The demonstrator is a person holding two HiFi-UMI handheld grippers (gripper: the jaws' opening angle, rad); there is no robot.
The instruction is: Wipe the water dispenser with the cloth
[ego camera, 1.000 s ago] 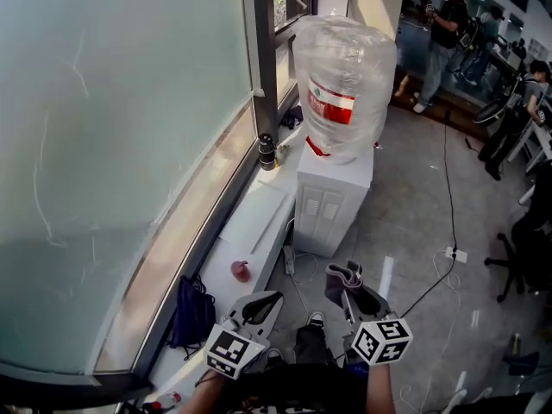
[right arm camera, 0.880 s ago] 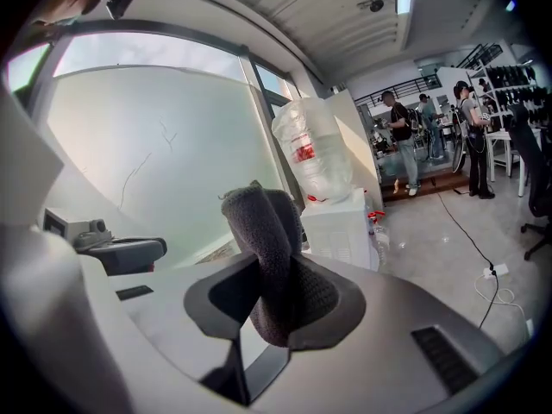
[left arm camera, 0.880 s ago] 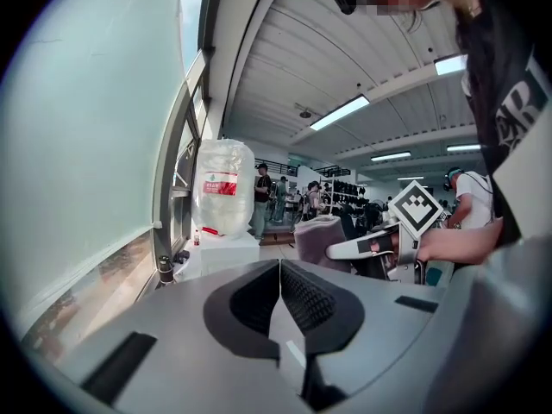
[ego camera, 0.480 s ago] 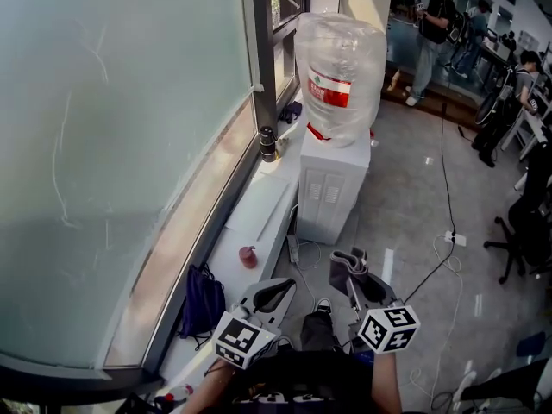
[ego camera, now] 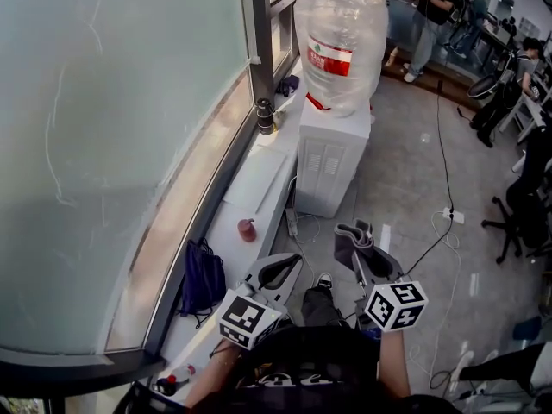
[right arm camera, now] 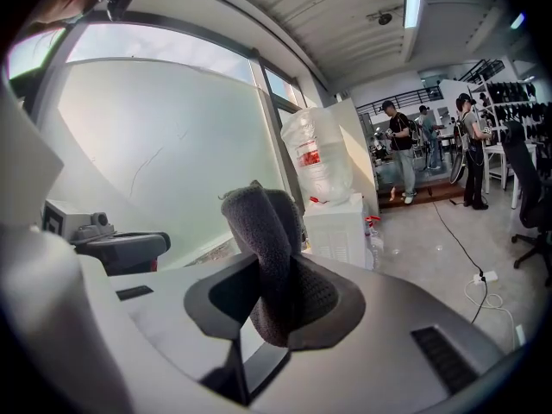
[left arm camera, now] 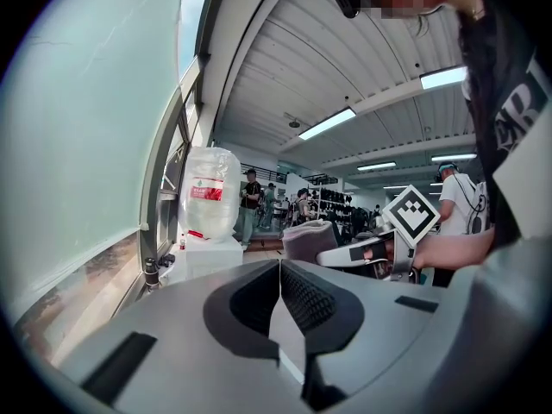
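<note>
The white water dispenser (ego camera: pixel 331 158) stands by the window ledge ahead, a clear plastic-wrapped bottle (ego camera: pixel 339 43) with a red label on top; it also shows in the left gripper view as the dispenser (left arm camera: pixel 207 253) and in the right gripper view as the dispenser (right arm camera: pixel 338 231). My right gripper (ego camera: pixel 358 250) is shut on a folded dark grey cloth (right arm camera: pixel 267 257), which sticks up between the jaws, a body length short of the dispenser. The cloth (ego camera: pixel 349 238) shows at the jaw tips in the head view. My left gripper (ego camera: pixel 280 272) is shut with nothing between its jaws (left arm camera: pixel 279 296).
A white ledge (ego camera: pixel 259 197) runs along the frosted window, carrying a small pink object (ego camera: pixel 247 229) and a dark flask (ego camera: pixel 265 116). A dark bag (ego camera: pixel 203 279) leans under it. Cables and a power strip (ego camera: pixel 452 216) lie on the grey floor. People (ego camera: pixel 435 11) stand far behind; an office chair (ego camera: pixel 522 214) sits right.
The view has drifted so the dispenser sits higher and a little left in the frame. Both grippers stay low in front of me, shifted slightly right, the right still holding the cloth.
</note>
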